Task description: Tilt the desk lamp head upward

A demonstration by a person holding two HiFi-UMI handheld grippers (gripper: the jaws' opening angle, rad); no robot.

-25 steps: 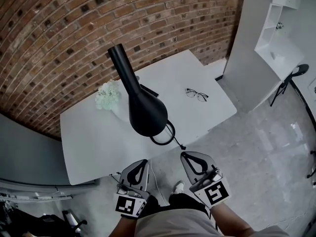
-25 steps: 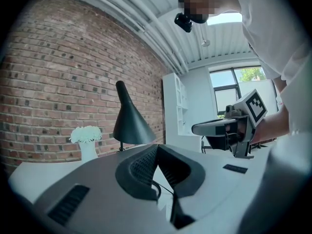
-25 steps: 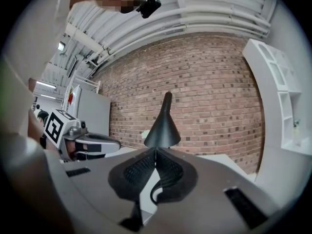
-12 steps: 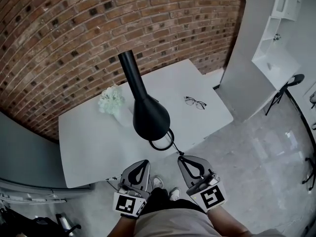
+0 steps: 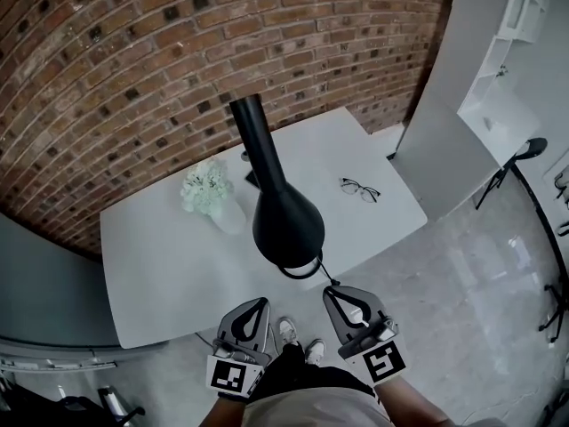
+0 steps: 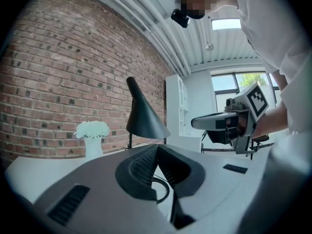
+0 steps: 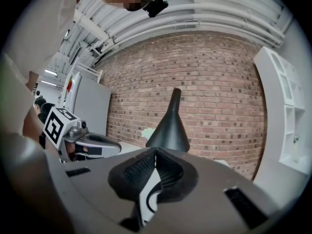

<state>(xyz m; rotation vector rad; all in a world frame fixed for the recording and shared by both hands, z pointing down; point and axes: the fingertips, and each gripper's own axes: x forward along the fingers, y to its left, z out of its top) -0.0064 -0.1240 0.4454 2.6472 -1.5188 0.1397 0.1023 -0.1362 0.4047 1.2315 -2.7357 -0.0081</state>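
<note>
A black desk lamp stands on the white table (image 5: pixel 160 265). Its cone-shaped head (image 5: pixel 286 225) points down over the ring base (image 5: pixel 307 269) near the front edge, and its neck slants up towards the brick wall. My left gripper (image 5: pixel 260 302) and right gripper (image 5: pixel 330 292) hang side by side just off that front edge, below the lamp head and apart from it. Both are shut with nothing in them. The lamp head (image 6: pixel 144 120) shows beyond the closed jaws in the left gripper view. In the right gripper view the lamp head (image 7: pixel 169 129) rises straight ahead.
A white vase of pale flowers (image 5: pixel 212 194) stands left of the lamp, and a pair of glasses (image 5: pixel 360 189) lies to its right. The brick wall (image 5: pixel 133 60) runs behind the table. White shelving (image 5: pixel 502 52) and a black chair (image 5: pixel 526 154) stand at the right.
The head view has drawn in towards the table, so the lamp head looms larger over the front edge. Both grippers stay shut and low, the right one now nearer the lamp base.
</note>
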